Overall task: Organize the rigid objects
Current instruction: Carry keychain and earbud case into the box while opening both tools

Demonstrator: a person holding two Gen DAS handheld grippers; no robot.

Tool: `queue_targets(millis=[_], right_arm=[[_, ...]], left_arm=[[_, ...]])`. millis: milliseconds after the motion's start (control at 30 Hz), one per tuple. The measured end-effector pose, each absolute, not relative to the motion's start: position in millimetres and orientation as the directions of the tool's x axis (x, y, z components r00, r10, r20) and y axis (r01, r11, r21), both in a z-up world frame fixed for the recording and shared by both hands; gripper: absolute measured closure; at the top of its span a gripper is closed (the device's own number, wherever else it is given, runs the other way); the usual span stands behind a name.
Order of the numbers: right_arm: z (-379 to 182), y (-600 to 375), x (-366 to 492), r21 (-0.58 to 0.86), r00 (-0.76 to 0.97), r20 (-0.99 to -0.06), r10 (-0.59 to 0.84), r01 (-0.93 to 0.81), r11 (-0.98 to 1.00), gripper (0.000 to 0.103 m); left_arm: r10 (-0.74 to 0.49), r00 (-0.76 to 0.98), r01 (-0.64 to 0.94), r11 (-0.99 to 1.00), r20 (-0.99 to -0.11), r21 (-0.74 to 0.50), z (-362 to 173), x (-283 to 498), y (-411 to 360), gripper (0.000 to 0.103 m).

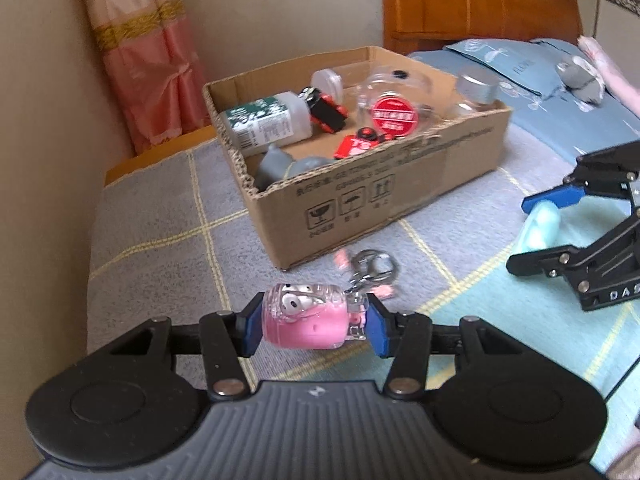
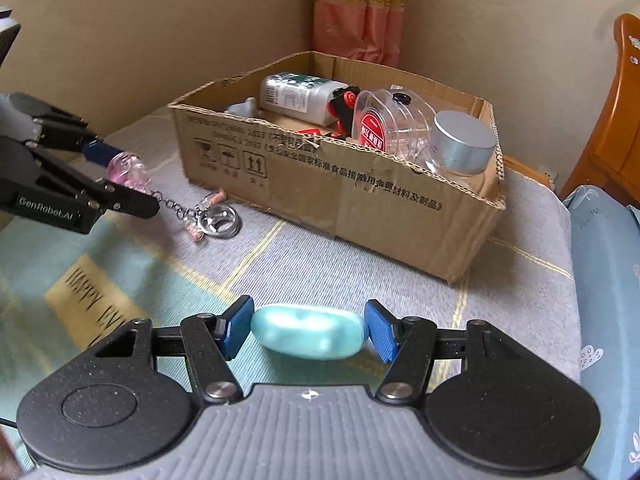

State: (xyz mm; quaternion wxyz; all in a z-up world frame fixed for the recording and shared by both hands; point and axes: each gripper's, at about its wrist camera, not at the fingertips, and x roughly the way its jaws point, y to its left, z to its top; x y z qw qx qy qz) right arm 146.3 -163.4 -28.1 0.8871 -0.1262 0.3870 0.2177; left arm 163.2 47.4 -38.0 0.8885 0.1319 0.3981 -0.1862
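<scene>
Earbud case (image 1: 306, 320) clamped in left tool (image 1: 312, 326), teal case (image 2: 308, 336) between right tool (image 2: 310, 330) pads

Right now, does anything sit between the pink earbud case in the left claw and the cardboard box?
Nothing visible blocks it. The left claw grips the pink clear-topped earbud case; only bare blanket and its own trailing metal keyring lie before the open cardboard box.

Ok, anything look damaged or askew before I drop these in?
The cardboard box is worn: its front rim is torn and ragged, with a crease down the front wall. Inside, the white bottle lies on its side. The earbud case keychain trails on the blanket.
</scene>
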Motion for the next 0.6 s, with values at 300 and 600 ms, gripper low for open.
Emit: queue_targets(millis=[300,600], right_arm=[[-2,-176,119,-0.07,0.597,-0.738,0.315,-0.532,0.844,0.037],[21,-182,104,-0.052,0.613,-0.707,0.353,-0.542,0.838,0.037]], left_arm=[[-0.232,0.592,0.496,0.86,-0.772,0.121,-10,141,39,0.053],[-0.252,0.603,0.524,0.84,-0.757,0.139,16,131,30,0.053]])
